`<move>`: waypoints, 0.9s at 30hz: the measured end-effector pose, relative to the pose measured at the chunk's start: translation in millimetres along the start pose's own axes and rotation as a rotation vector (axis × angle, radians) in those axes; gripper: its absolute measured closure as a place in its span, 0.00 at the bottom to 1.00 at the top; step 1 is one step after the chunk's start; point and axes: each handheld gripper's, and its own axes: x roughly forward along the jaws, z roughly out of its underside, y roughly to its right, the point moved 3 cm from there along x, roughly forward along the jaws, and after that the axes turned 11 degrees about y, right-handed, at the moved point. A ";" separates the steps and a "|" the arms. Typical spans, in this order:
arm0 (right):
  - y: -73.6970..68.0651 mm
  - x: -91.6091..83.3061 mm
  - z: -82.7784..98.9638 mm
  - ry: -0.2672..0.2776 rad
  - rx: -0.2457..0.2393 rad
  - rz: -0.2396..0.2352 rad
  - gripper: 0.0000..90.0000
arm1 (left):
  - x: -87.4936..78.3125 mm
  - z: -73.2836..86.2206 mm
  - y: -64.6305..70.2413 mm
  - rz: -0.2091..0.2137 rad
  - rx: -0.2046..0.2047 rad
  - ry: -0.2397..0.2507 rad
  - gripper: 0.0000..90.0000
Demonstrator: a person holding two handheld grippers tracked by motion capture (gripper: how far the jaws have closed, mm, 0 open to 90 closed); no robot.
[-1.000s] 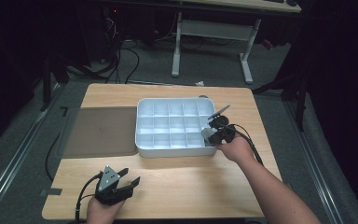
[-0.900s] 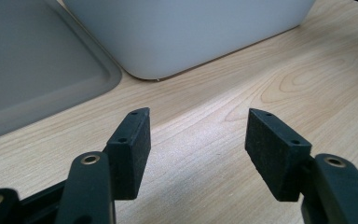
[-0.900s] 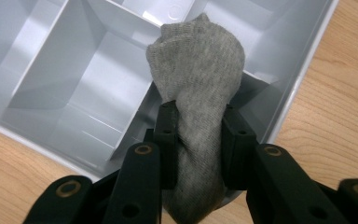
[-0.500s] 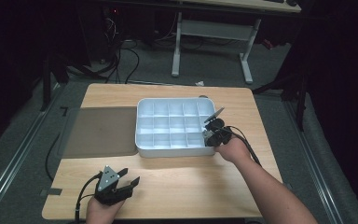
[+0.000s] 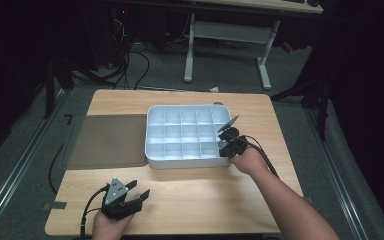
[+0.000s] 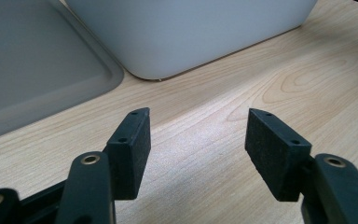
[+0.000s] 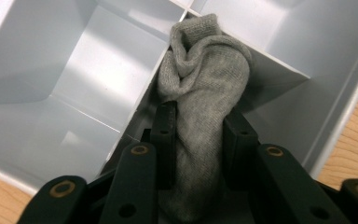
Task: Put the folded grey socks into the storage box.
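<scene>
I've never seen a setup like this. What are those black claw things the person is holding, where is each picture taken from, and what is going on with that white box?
A person sits at a light wooden table and holds a black two-fingered hand tool in each hand. One picture looks down from above; each of the other two comes from a camera riding on one tool.

On the table stand a white plastic tray with many square compartments and, beside it, a flat grey translucent lid.

The left gripper rests near the table's front edge, its fingers apart with nothing between them. The right gripper reaches into a compartment at the tray's near right corner, with a rolled grey knitted sock between its fingers. Those fingers have just been opening a little.
</scene>
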 end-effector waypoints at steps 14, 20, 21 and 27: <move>8.9 -26.7 -6.8 0.067 0.045 -0.050 0.66 | 0.2 -0.2 1.0 0.004 -0.002 0.001 0.46; 10.1 -45.0 -12.6 0.102 0.027 -0.067 0.68 | 0.0 -0.2 1.3 0.004 -0.001 -0.002 0.46; 10.2 -47.2 -12.9 0.105 0.020 -0.066 0.69 | -0.1 -0.3 1.3 0.004 -0.001 -0.002 0.46; 11.0 -53.2 -10.4 0.098 0.023 -0.067 0.79 | 0.1 -0.2 0.8 0.004 -0.001 -0.001 0.46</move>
